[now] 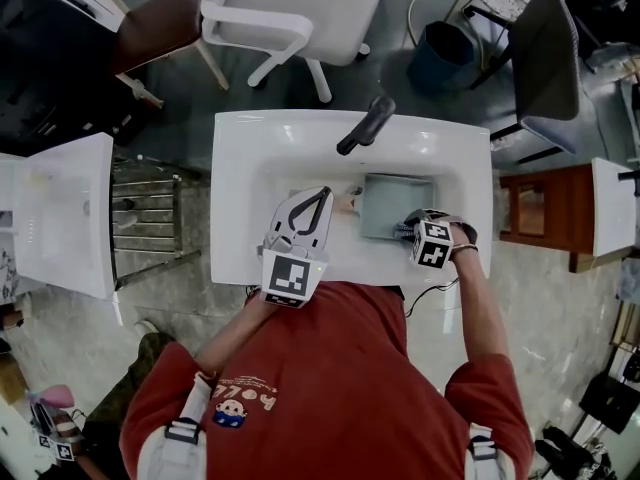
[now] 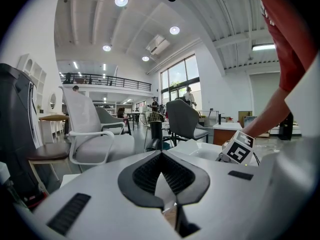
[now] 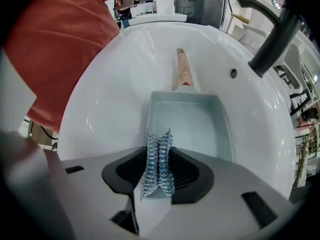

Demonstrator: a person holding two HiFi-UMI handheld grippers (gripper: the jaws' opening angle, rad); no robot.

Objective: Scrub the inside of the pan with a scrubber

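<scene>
Right, my right gripper (image 3: 159,140) is clamped on the scrubber (image 3: 157,170) over the pan (image 3: 196,125); left gripper (image 2: 161,156) closed, empty. I'd press flat and work the corners.

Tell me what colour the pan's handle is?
Light wood-brown handle, clearest in right gripper view.

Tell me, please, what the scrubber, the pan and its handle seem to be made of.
Scrubber: coiled metal wire, likely steel wool; shiny silvery strands glint.
Pan: probably coated or enamelled metal; smooth, matt, pale grey-blue, thin straight walls.
Handle: wood, unpainted; light brown with visible grain.
</scene>
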